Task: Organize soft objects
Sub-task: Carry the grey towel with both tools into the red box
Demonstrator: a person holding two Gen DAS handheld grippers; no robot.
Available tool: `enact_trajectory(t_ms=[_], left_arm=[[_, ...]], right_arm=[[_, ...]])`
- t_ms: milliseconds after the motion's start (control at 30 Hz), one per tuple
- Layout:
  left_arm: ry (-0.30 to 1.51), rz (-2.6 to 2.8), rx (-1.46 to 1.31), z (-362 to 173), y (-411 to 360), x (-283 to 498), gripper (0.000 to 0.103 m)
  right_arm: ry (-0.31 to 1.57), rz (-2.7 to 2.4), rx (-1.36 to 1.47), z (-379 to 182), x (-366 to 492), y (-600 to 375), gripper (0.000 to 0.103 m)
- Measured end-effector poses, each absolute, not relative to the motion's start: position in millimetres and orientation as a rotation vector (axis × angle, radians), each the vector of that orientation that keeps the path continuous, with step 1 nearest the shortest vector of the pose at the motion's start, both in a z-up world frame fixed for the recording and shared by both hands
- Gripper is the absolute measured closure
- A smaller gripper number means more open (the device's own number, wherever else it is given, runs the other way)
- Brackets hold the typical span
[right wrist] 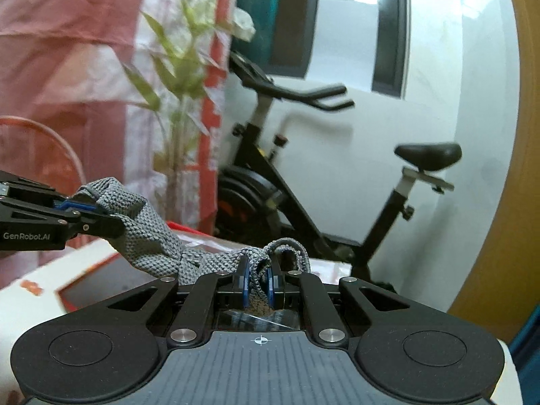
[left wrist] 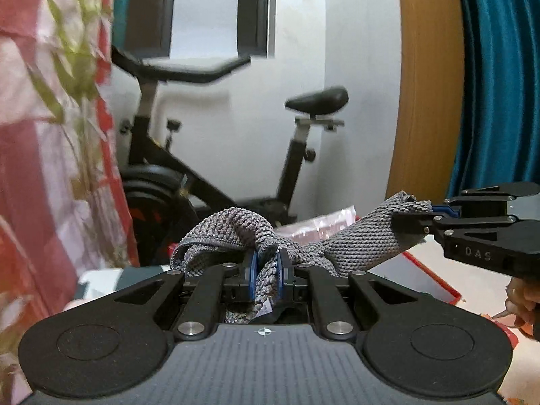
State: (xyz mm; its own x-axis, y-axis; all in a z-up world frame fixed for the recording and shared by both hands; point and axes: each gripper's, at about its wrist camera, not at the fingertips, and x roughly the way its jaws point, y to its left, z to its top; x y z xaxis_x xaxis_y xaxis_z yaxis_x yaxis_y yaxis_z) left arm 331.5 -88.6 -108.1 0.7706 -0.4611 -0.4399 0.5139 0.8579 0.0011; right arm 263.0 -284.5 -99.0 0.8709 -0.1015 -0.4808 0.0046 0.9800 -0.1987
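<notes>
We see one soft thing, a grey knitted cloth [left wrist: 364,243] with a coarse, pebbled weave, lifted off any surface and stretched between the left gripper [left wrist: 266,271] and the right gripper [right wrist: 258,287], each clamped on one end. The end in the left gripper's blue pads bunches into a loose loop above the fingers, while the other end stands as a flatter folded corner. Between the two held ends we see the cloth [right wrist: 148,239] sag and twist into a narrow, rope-like band.
</notes>
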Motion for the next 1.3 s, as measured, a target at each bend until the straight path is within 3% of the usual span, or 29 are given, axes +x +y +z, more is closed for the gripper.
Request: enact_trajectory(t_ms=[400, 933, 1033, 1100, 1167, 1300], left_arm=[[0.763, -0.589, 0.114, -174, -118, 408, 0.091], [0.809, -0.593, 0.184, -184, -123, 409, 0.089], [0.798, -0.624, 0.183, -178, -124, 404, 0.075], [0.776, -0.645, 0.201, -171, -121, 397, 0.058], [0.744, -0.652, 0.221, -163, -118, 390, 0.053], [0.683, -0.643, 0.197, -143, -100, 377, 0.05]], right_arm=[[0.746, -0.077, -0.13, -166, 314, -317, 0.094], [0.845, -0.095, -0.064, -192, 326, -323, 0.094], [0.843, -0.103, -0.091, -185, 323, -324, 0.088], [0.841, -0.109, -0.118, -180, 320, -322, 0.081], [0.839, -0.111, -0.135, -175, 315, -321, 0.078], [0.808, -0.114, -0.162, -161, 300, -318, 0.057]])
